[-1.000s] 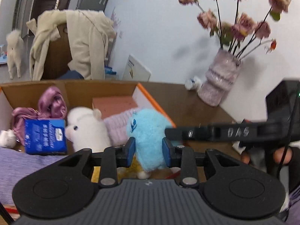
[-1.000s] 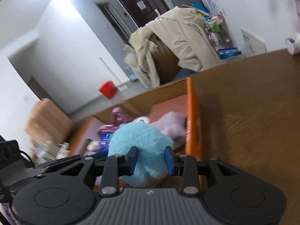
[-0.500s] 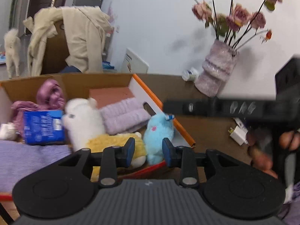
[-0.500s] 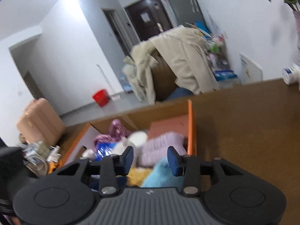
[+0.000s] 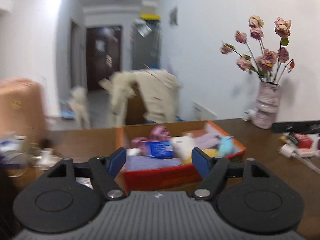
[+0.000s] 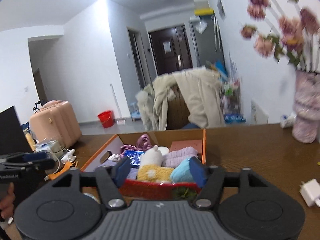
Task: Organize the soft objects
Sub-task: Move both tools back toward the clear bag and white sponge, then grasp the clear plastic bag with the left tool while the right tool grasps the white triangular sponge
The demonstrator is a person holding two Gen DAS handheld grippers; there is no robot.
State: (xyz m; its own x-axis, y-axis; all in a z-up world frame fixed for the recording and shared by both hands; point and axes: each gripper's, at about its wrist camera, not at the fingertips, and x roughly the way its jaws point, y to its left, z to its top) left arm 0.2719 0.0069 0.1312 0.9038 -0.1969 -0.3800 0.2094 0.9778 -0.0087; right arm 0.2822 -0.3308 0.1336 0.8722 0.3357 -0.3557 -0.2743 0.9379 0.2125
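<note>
I have both grippers' jaws opening, nothing between them; the blue plush (image 6: 183, 171) at the box's (image 6: 204, 146) near-right corner could tip out.

My left gripper (image 5: 159, 160) and right gripper (image 6: 161, 169) are black, with blue pads, silver screws and ribbed grey bases.

Left gripper (image 5: 159, 161) jaws opening (nothing between them); right gripper (image 6: 160, 172) likewise opening, empty.

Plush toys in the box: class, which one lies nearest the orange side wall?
The light blue plush. It sits by the box's orange wall, while the white-headed, yellow-bodied plush lies further toward the middle.
</note>
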